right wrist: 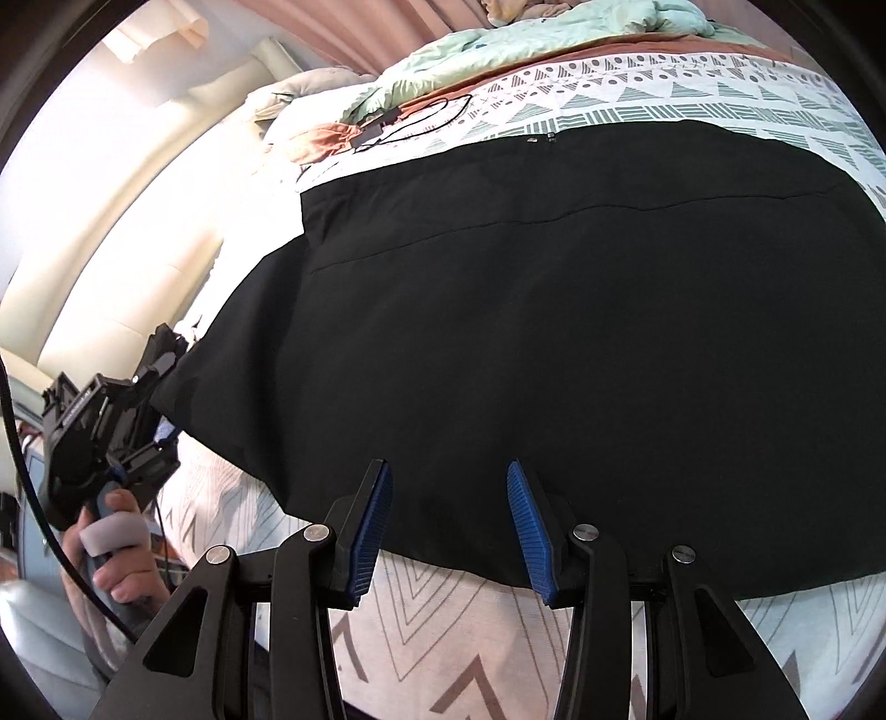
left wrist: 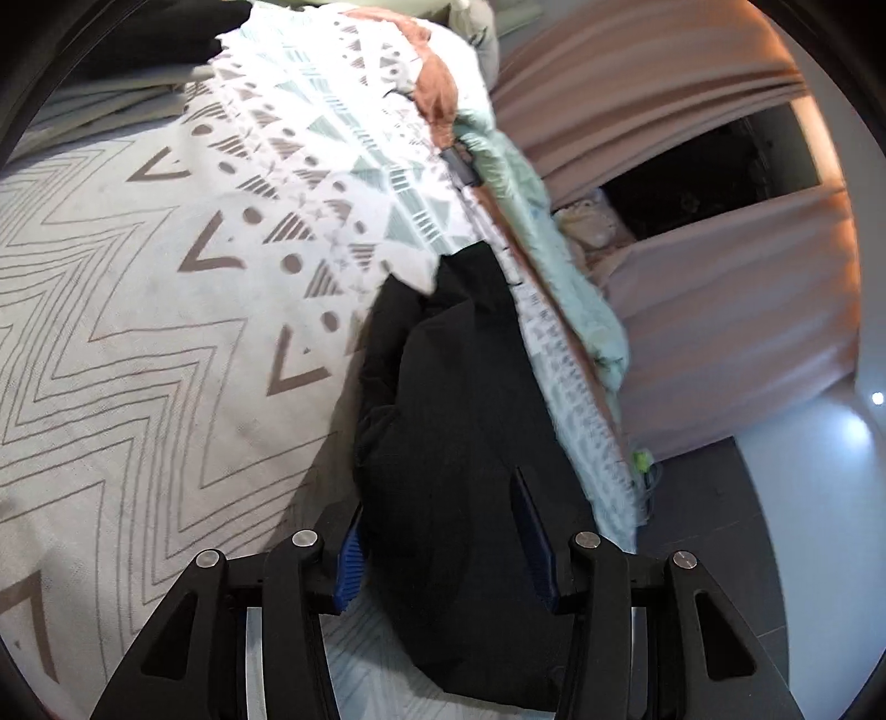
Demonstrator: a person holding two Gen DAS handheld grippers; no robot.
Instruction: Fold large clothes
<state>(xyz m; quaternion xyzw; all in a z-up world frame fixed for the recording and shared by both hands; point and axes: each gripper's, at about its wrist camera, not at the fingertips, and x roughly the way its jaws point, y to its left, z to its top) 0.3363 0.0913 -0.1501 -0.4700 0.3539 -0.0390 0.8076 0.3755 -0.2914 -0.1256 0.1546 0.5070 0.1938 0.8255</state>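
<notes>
A large black garment (right wrist: 554,332) lies spread flat across the patterned bedspread (right wrist: 664,94). My right gripper (right wrist: 449,471) is open, its blue pads over the garment's near edge, holding nothing. In the left wrist view the same garment (left wrist: 459,432) runs bunched along the bed's edge and passes between the fingers of my left gripper (left wrist: 437,498), whose jaws stand wide apart around the cloth. The left gripper also shows in the right wrist view (right wrist: 149,399), held in a hand at the garment's left corner.
A white bedspread with grey zigzags and triangles (left wrist: 138,332) covers the bed. A mint quilt (right wrist: 554,33) and rust-brown cloth (left wrist: 437,83) lie at the far side with a black cable (right wrist: 415,119). Pink curtains (left wrist: 692,99) and dark floor (left wrist: 709,498) lie beyond the edge.
</notes>
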